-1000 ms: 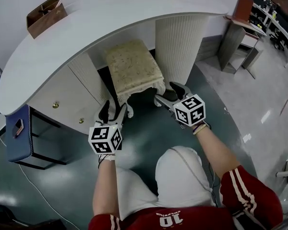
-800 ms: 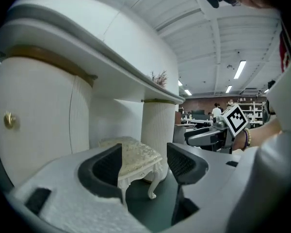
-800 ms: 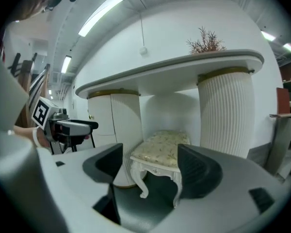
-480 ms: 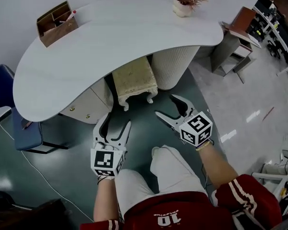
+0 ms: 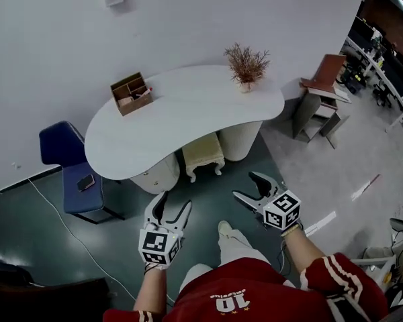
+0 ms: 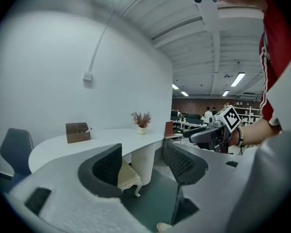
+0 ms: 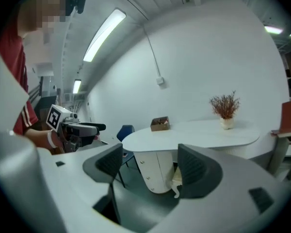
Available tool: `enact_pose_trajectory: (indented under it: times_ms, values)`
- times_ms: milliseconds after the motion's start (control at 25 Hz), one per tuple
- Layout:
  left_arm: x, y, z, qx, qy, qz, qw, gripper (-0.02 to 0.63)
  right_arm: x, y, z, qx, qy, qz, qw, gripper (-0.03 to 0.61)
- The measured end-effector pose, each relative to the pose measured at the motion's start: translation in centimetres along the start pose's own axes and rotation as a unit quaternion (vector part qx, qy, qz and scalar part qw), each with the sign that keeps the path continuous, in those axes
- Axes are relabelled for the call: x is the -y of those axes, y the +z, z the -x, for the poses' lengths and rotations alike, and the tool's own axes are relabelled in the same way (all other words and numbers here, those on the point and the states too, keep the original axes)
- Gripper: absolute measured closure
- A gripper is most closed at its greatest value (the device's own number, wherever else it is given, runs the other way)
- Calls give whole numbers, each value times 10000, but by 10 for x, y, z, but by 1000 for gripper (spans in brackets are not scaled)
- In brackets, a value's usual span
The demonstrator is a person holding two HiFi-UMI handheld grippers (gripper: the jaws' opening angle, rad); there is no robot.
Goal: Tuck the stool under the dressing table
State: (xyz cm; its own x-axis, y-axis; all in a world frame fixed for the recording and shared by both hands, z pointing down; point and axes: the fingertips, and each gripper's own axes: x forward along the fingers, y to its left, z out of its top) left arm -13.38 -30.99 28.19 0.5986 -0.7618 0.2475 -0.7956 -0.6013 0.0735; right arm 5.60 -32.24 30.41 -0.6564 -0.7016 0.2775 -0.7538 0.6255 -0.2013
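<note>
Stool (image 5: 203,154): stood under the dressing table tabletop (image 5: 181,113), front edge seemingly showing
Left gripper (image 5: 174,204): fingers were partly apart, empty, well clear of stool
Right gripper (image 5: 247,185): fingers were partly apart, empty

Person: red jersey (image 5: 238,290), white 10 printed on it; short sleeve (image 5: 330,268) with two white stripes. Pale trousers (image 5: 240,245), pale shoe (image 5: 224,228). Thin band (image 5: 292,230) on right wrist. Left gripper (image 5: 175,201) and right gripper (image 5: 246,185): pale grey moulded shells, curved jaws, dark ribbed pads (image 6: 110,163). Each carries white cube (image 5: 283,210) with black square markers.
</note>
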Motion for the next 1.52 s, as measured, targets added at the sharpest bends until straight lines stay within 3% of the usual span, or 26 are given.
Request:
enact_pose_trajectory:
  times_ms: [280, 560, 880, 1160, 1360, 1440, 1520]
  values:
    - [29, 95, 108, 545, 74, -312, 9980, 337, -78, 83, 82, 415, -91, 585, 9974, 238]
    - [50, 146, 181, 1171, 529, -158, 9916, 339, -116, 127, 143, 958, -107, 673, 9931, 238]
    - [113, 154, 219, 1454, 1318, -37, 9805, 351, -85, 157, 232, 1408, 41, 507, 9887, 248]
    - [202, 151, 224, 1314, 1412, -70, 9812, 454, -53, 152, 311, 1350, -14, 720, 9882, 278]
    - [251, 159, 226, 1397, 1533, -271, 9779, 542, -58, 152, 344, 1492, 111, 777, 9857, 403]
    - [267, 162, 227, 1423, 1535, -416, 9770, 606, -64, 152, 356, 1551, 148, 799, 9845, 459]
    - [279, 166, 227, 1443, 1464, -571, 9770, 611, -69, 154, 366, 1640, 199, 826, 9828, 550]
